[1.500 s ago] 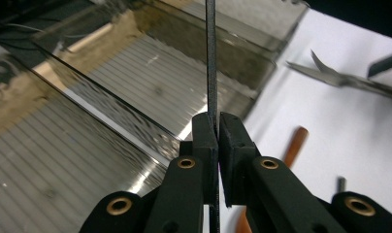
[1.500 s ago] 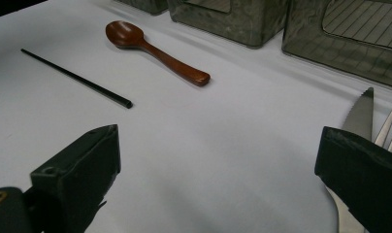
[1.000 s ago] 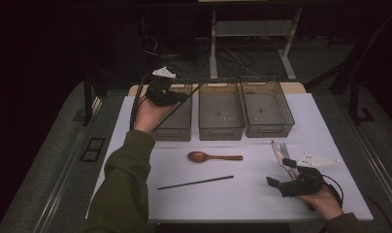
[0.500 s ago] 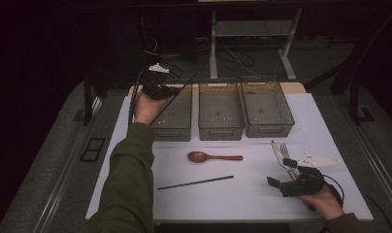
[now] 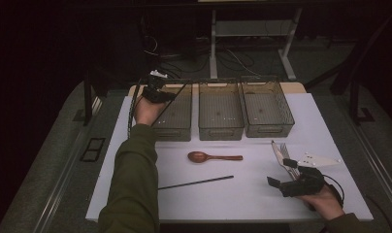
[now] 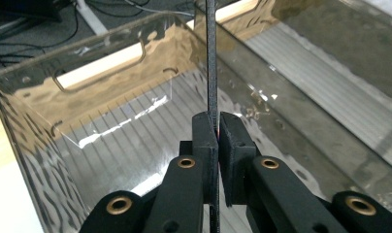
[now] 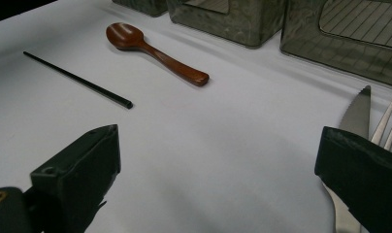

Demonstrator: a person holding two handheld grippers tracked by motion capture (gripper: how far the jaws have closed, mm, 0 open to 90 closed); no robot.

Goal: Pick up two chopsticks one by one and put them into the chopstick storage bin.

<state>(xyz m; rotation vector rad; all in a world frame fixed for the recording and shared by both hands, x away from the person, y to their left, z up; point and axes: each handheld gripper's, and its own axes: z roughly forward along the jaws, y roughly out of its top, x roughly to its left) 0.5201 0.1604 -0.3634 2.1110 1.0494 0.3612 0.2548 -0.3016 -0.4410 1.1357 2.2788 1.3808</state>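
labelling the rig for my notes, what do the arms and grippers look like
Both grippers are black: the left gripper has blocky pads on arms with brass-coloured pivot rings and trails a black cable; the right gripper has wedge-shaped jaws and a cable loop. Olive-green sleeves cover the forearms.

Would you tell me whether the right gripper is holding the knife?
No, the right gripper has its jaws wide apart over bare tabletop, with the knife lying beside its right jaw.

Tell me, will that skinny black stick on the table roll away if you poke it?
The black chopstick would probably slide or turn more than roll: its end looks squared off. It looks thin and light, so a small nudge should move it on the smooth white sheet. It lies dead straight, so it is likely stiff, like the one pinched in the left gripper.
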